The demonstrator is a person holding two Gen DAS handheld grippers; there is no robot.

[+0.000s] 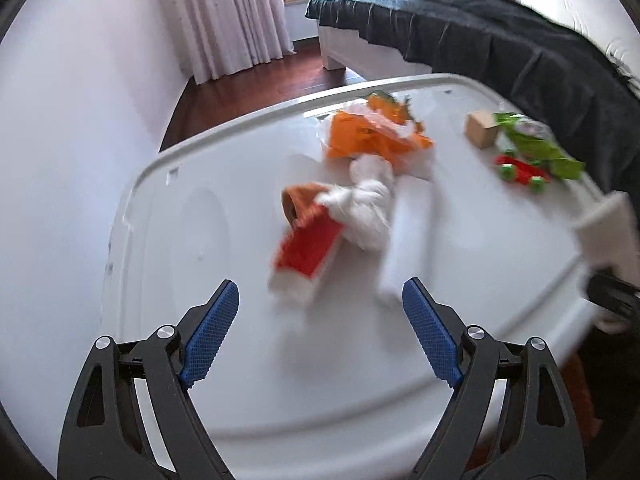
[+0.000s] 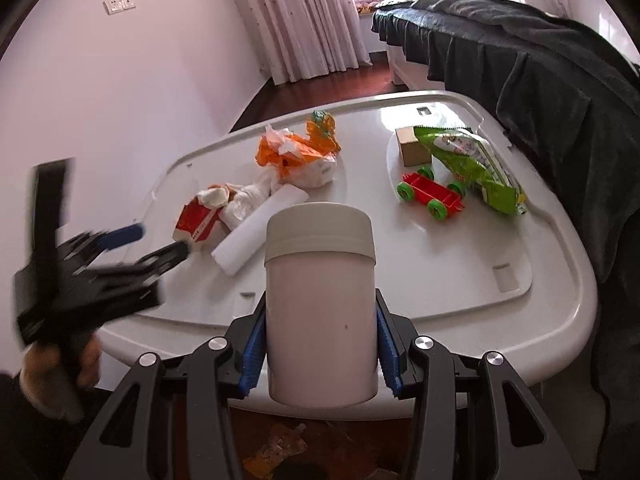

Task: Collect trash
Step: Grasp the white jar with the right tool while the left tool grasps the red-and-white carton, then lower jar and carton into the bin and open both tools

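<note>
On the white lid (image 2: pixel 520 320), trash sits mid-surface: red-and-white carton (image 1: pixel 306 246), crumpled tissue wad (image 1: pixel 370 204), white roll (image 1: pixel 406 236), orange wrapper (image 1: pixel 372 136) behind. Left gripper (image 1: pixel 320 320) is spread wide and empty, poised just short of the carton. Right gripper (image 2: pixel 320 344) is clamped on a white lidded canister (image 2: pixel 320 300), pads on its lower walls, upright. Carton looks light, thin card, crushes easily; I'd pinch across its flat sides mid-body. Tissue is soft, grabs anywhere. Wrapper film likely slippery; take a bunched fold. Toy cart (image 2: pixel 432 196) and green packet (image 2: pixel 476 164) sit well apart to the right.
</note>
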